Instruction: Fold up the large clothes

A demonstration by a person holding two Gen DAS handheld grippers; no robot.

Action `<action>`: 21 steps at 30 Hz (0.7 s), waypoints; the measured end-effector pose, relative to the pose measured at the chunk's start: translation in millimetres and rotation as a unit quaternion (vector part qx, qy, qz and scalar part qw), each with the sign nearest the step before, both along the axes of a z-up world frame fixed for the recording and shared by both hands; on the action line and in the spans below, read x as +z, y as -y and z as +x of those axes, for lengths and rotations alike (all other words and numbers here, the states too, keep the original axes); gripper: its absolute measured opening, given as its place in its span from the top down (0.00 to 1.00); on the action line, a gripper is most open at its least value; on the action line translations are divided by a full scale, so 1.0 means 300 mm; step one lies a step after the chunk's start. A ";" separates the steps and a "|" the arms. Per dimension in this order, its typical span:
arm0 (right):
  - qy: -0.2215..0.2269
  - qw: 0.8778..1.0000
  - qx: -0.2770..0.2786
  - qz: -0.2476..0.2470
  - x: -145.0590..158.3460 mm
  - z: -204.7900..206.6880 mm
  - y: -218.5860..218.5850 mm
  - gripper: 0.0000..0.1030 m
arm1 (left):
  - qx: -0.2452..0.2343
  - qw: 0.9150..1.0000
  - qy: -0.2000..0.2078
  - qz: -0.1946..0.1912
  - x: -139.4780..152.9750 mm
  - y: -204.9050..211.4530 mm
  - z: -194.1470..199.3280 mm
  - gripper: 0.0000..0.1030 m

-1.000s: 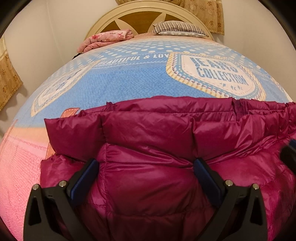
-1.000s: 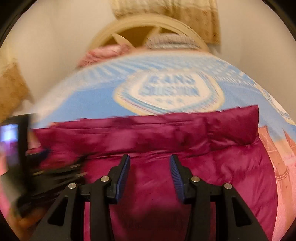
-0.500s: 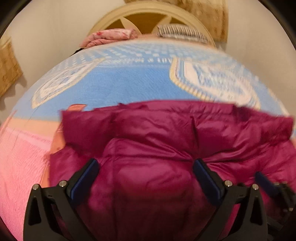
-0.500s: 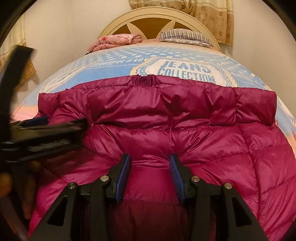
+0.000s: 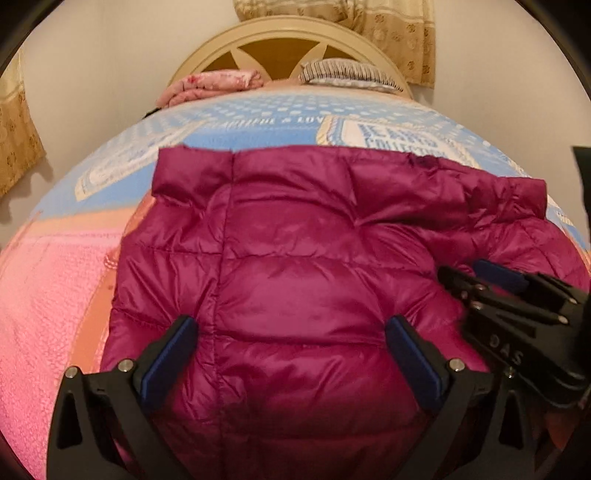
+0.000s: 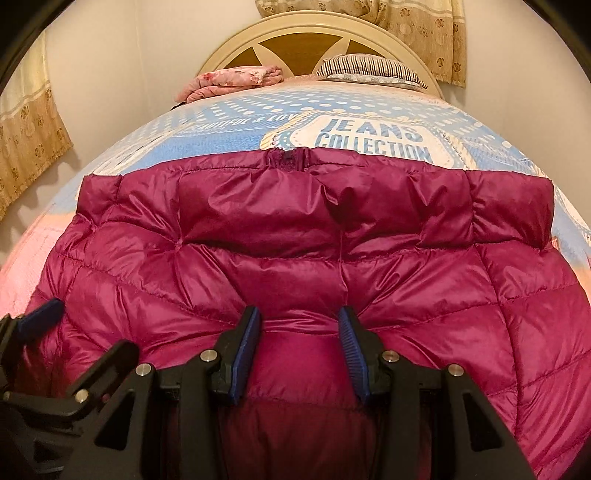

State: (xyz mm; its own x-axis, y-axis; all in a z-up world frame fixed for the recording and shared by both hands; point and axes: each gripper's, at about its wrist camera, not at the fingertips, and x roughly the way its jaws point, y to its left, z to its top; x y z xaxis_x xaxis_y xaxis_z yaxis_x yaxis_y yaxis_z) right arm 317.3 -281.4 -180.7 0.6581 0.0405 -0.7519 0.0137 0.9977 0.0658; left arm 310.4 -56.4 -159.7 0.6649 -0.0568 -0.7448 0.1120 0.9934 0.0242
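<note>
A magenta quilted down jacket [image 5: 295, 258] lies spread on the bed, collar toward the headboard; it fills the right wrist view [image 6: 303, 243] too. My left gripper [image 5: 291, 343] is open, its jaws wide apart over the jacket's near left part. My right gripper [image 6: 301, 343] has its jaws partly apart with a bulge of jacket fabric between the blue pads; whether they pinch it is unclear. The right gripper shows in the left wrist view [image 5: 517, 302], close beside the left one. The left gripper shows at the left edge of the right wrist view [image 6: 40, 321].
The bed has a blue and pink printed cover [image 6: 369, 136]. A folded pink blanket [image 6: 232, 81] and a striped pillow [image 6: 369, 68] lie by the cream headboard [image 6: 317, 33]. Walls and curtains [image 6: 29, 136] stand close on the left.
Both grippers have moved closer together over the jacket's near edge. The left view now shows the jacket from further left, and the right gripper has come in beside the left one.
</note>
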 end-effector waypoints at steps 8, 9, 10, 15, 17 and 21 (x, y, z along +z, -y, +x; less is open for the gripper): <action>0.038 0.999 -0.022 0.027 0.155 0.021 0.019 0.55 | 0.005 1.000 -0.020 0.001 -0.024 0.002 0.017 0.00; 0.044 0.998 -0.023 0.023 0.171 0.032 0.012 0.55 | 0.005 1.000 -0.020 0.001 -0.027 0.002 0.014 0.00; 0.048 0.998 -0.031 0.016 0.186 0.071 0.008 0.55 | 0.005 1.000 -0.020 -0.001 -0.026 0.002 0.013 0.00; -0.011 0.998 -0.058 0.006 0.066 0.244 0.030 0.56 | 0.006 1.000 -0.018 -0.001 -0.029 0.001 0.014 0.00; -0.029 0.997 -0.062 0.018 0.013 0.265 0.037 0.56 | 0.007 1.000 -0.017 0.000 -0.030 0.003 0.014 0.00; -0.032 0.997 -0.063 0.006 0.023 0.263 0.022 0.56 | 0.007 1.000 -0.018 0.002 -0.034 -0.001 0.018 0.00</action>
State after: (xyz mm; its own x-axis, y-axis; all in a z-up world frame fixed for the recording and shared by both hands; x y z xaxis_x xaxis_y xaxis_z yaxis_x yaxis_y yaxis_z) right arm 396.3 -288.1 -173.9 0.6088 -0.0303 -0.7928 0.1432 0.9871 0.0722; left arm 315.8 -56.0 -169.8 0.6385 -0.0445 -0.7684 0.0993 0.9947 0.0249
